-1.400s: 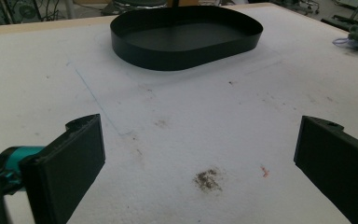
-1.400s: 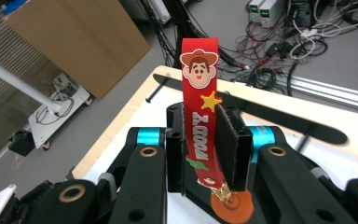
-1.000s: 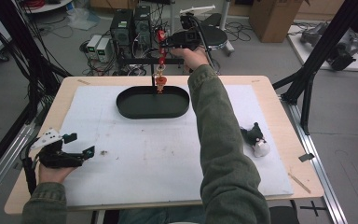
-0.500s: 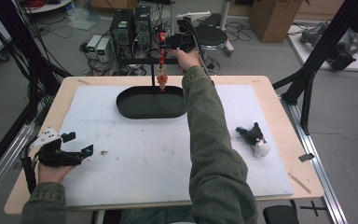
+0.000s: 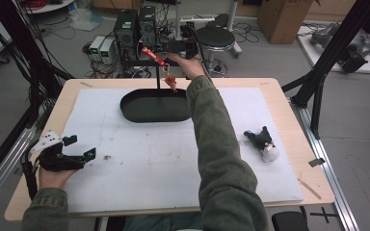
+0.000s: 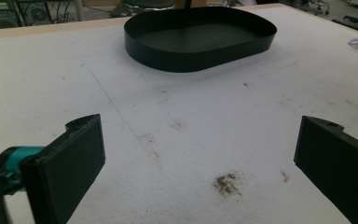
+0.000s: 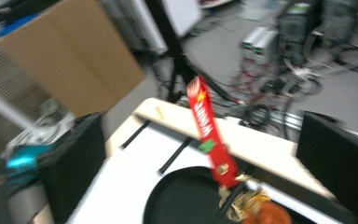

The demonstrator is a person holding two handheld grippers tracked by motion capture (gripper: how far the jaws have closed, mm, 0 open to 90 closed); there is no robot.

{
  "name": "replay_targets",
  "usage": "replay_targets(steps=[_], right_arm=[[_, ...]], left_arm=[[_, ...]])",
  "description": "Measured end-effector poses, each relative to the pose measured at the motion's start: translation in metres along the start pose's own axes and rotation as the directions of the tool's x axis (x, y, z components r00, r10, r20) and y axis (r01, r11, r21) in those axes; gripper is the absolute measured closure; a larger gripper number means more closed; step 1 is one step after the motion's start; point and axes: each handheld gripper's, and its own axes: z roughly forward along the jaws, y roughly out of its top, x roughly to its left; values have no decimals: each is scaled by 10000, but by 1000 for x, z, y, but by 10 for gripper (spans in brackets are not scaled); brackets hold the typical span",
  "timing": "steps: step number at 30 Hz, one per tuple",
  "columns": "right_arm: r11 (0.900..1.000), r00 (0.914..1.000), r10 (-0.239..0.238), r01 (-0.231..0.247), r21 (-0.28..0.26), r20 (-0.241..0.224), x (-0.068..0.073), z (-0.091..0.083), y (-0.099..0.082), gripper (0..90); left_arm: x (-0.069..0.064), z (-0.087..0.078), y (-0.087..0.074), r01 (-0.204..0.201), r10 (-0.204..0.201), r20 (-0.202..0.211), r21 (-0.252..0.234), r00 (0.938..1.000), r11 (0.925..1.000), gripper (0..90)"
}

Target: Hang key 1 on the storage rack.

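Tilted since before: red strap (image 5: 154,56), now slanting above my black tray (image 5: 155,107), right gripper (image 5: 173,47) beside it, jaws apart. Left gripper (image 5: 79,148): apart, on white mat (image 5: 149,163).

Overhead view; gripper views sharing tray (image 6: 200,42).

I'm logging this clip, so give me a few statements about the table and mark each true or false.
1. The left gripper has its jaws wide apart with nothing between them. True.
2. The black tray sits at the near edge of the table. False: it lies toward the far edge.
3. A red strap hangs over the tray's far side. True.
4. The small plush toy lies inside the tray. False: it lies on the white mat, right of the person's sleeve.
5. The right gripper is clamped on the red strap. False: its jaws stand open, apart from it.
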Motion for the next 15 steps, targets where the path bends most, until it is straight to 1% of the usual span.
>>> replay_targets(steps=[1, 2, 4, 5, 7, 9, 11, 12, 13, 15], right_arm=[[9996, 9995, -275, 276, 52, -165, 1, -3, -3, 5], [9983, 9985, -539, 541, 211, -105, 4, -6, -6, 4], [9954, 9959, -895, 898, 340, -103, 8, -11, -12, 4], [9946, 9948, -986, 994, 301, -266, 9, -14, -15, 4], [9949, 9937, -984, 995, 185, -540, 12, -20, -21, 4], [9948, 9935, -1005, 1013, 142, -533, 13, -23, -26, 4], [9936, 9923, -1110, 1120, 146, -555, 14, -26, -32, 5], [9925, 9911, -1211, 1218, 111, -545, 13, -27, -35, 5], [9931, 9921, -1164, 1170, 122, -461, 14, -29, -37, 5], [9927, 9918, -1202, 1196, -163, -435, 13, -32, -44, 5]], left_arm=[[0, 0, 0, 65, -65, -8, -40, 10000, 10000, 23], [0, 0, 0, 24, -24, -9, -22, 10000, 10000, 23], [-1, 0, 0, -7, 7, 2, 1, 10000, 10000, 23], [-1, 0, 0, -11, 11, 7, 18, 10000, 10000, 23], [-2, 0, 0, -28, 27, 25, 76, 10000, 10000, 23], [-2, 0, 1, -67, 66, 44, 103, 10000, 9999, 23], [-2, 0, 0, 16, -17, 20, 70, 10000, 10000, 23], [-2, 0, 0, -7, 7, 25, 120, 10000, 9999, 23], [-1, 0, 0, -8, 8, 33, 141, 10000, 9999, 23], [-2, 1, 0, 4, -5, 52, 148, 10000, 9999, 23]])
